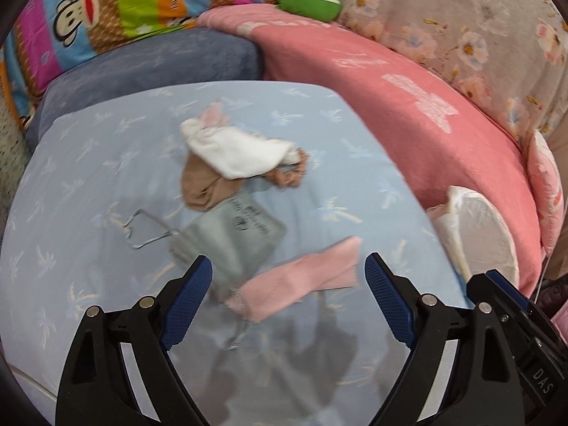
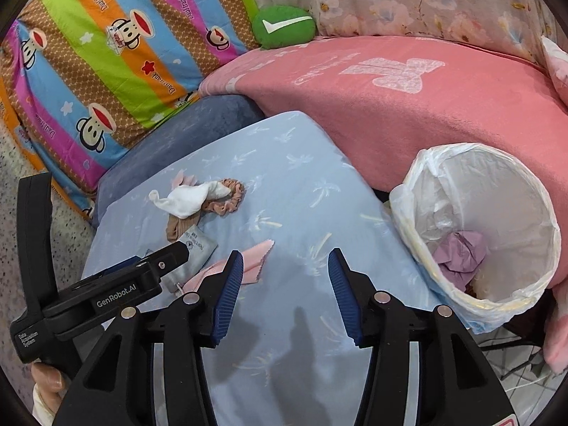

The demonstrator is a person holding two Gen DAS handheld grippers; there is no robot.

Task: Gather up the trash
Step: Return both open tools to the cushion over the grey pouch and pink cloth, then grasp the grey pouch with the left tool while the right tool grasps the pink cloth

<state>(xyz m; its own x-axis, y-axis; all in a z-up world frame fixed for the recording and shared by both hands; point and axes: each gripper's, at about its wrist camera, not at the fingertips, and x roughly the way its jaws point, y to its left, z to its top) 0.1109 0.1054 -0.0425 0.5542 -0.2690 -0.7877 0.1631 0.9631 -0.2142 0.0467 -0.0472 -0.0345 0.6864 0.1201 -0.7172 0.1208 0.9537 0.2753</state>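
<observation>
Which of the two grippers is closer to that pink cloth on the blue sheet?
Left. The left gripper hovers open right over the pink cloth. The right gripper is off to its side, nearer the bin.

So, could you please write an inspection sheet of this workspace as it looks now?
Surface: light blue bed sheet with palm print, shadowed near the fingers.
Job's things: pink cloth piece, grey printed pouch with cord, both on the sheet; white-lined round bin holds crumpled purple paper.
Clutter: white sock, tan sock, brownish scrunchie.
Grippers: left gripper open above the pink cloth; right gripper open, empty.
Cables: nothing seen for sure.
Surroundings: pink blanket, striped monkey-print quilt, green round cushion.
</observation>
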